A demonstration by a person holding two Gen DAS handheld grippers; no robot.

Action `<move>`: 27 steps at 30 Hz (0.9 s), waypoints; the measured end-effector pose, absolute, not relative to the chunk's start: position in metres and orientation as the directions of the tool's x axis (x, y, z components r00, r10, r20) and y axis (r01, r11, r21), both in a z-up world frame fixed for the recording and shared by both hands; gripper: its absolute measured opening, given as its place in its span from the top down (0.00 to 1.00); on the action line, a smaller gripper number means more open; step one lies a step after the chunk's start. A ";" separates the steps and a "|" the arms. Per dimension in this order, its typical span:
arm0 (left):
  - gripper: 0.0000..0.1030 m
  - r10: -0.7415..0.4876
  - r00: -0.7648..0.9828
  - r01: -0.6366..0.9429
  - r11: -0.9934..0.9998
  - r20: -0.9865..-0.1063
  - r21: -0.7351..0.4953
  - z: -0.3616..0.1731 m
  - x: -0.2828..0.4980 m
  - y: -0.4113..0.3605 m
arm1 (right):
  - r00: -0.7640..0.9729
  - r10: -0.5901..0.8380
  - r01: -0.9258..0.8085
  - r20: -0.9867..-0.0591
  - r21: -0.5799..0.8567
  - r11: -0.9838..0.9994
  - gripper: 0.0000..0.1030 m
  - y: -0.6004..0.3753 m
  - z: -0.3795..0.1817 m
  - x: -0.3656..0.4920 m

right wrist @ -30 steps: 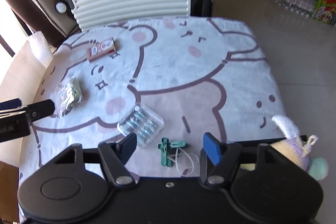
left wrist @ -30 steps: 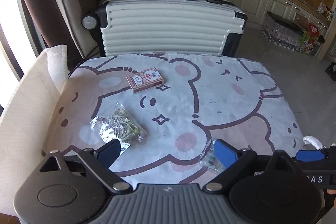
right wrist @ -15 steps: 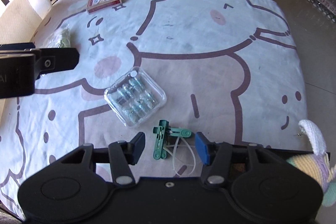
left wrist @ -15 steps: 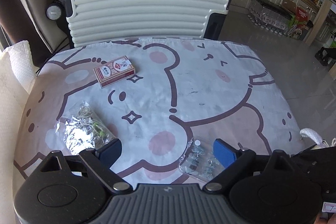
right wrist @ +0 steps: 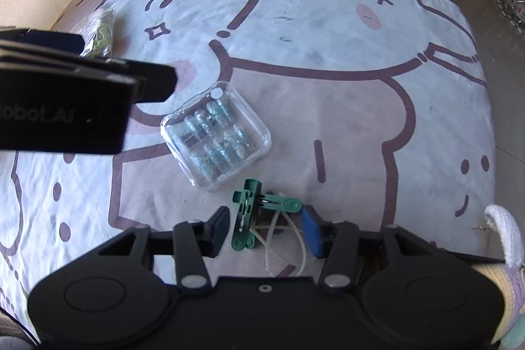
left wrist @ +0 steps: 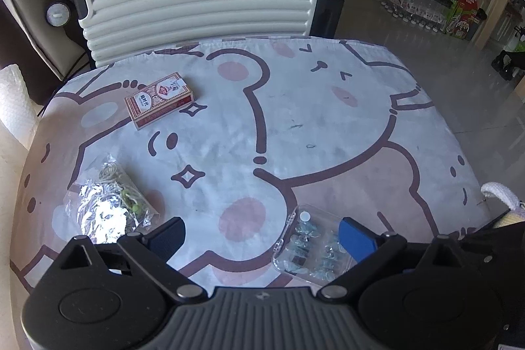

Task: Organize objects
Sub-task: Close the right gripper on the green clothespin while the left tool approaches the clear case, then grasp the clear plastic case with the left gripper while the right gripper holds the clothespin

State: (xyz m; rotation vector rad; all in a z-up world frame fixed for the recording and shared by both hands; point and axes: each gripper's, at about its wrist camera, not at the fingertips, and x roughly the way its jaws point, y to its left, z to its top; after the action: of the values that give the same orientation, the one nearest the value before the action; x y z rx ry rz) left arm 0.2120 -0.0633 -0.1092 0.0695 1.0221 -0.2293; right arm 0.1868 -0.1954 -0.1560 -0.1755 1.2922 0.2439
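So your right gripper [right wrist: 265,227] is hovering low over the green plastic clip with the white cord loop [right wrist: 251,215], near edge of the table. Its jaws have just been closing in, and the clip sits between them, but there's a visible gap on both sides, so nothing is pinched yet. Makes sense to bracket the clip's long body like that, since it's flat and thin and you'd need the pads to meet its edges.

Your left gripper [left wrist: 261,233] has its jaws spread wide, having just opened further. The clear square plastic case of small blue-green pieces [left wrist: 306,246] lies just inside its right finger, apart from the pads as far as I can tell. The wide stance suits that case, I'd guess.

The other stuff is spread on the bear-print tablecloth [left wrist: 328,127]: a red and white card box [left wrist: 159,100] at the far left, and a crinkly clear bag of rubber bands [left wrist: 110,202] at the near left, beside the left finger. A knitted white-eared toy [right wrist: 502,232] pokes in at the near right edge. Everything is well apart, so nothing is grouped yet
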 end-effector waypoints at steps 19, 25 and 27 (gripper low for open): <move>0.00 -0.160 0.496 0.252 0.967 -0.854 -0.035 -0.133 0.218 -0.082 | 0.406 0.147 -0.081 -0.902 0.124 0.989 0.91 -0.240 -0.108 0.187; 0.00 -0.195 0.441 0.268 0.960 -0.876 -0.079 -0.146 0.222 -0.091 | 0.425 0.136 -0.030 -0.895 0.137 0.990 0.91 -0.254 -0.107 0.188; 0.00 -0.195 0.429 0.268 0.960 -0.882 -0.082 -0.152 0.223 -0.093 | 0.434 0.135 -0.016 -0.891 0.143 0.990 0.91 -0.258 -0.105 0.189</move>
State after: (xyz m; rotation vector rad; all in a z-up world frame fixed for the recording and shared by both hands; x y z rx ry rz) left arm 0.2227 -0.0935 -0.1522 0.0743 1.0896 -0.2888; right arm 0.1887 -0.2581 -0.1054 0.1187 1.1187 0.0945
